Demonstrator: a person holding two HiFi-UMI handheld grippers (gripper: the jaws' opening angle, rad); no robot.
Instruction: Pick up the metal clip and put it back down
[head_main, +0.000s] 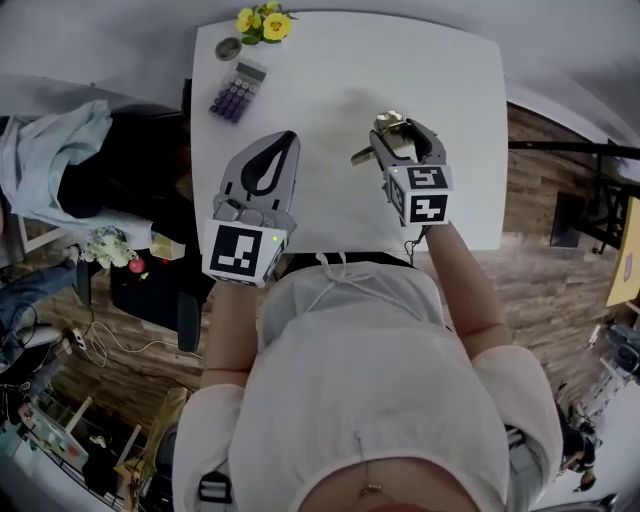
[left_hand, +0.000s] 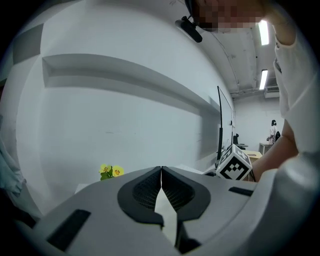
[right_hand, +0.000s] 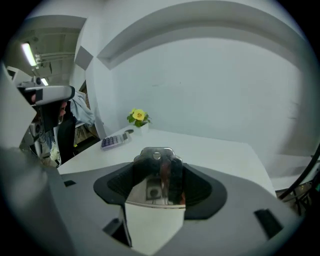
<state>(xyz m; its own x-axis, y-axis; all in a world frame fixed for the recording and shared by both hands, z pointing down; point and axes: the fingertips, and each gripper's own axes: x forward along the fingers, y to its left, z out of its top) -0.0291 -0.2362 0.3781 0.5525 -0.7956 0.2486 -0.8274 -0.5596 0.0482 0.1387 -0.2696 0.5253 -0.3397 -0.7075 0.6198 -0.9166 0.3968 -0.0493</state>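
Note:
My right gripper (head_main: 392, 138) is shut on the metal clip (head_main: 385, 128), a shiny steel clip with a hole in its handle. In the right gripper view the metal clip (right_hand: 159, 175) fills the gap between the black pads (right_hand: 200, 189), above the white table (right_hand: 210, 150). My left gripper (head_main: 288, 145) hovers over the table's near left part with its jaws together and nothing between them. In the left gripper view, the left gripper (left_hand: 161, 172) shows its tips touching.
A purple-keyed calculator (head_main: 238, 89) lies at the far left of the white table (head_main: 450, 90), with yellow flowers (head_main: 264, 24) and a small round dish (head_main: 228, 48) behind it. A black chair with clothes (head_main: 60, 160) stands to the left. A wall rises behind the table.

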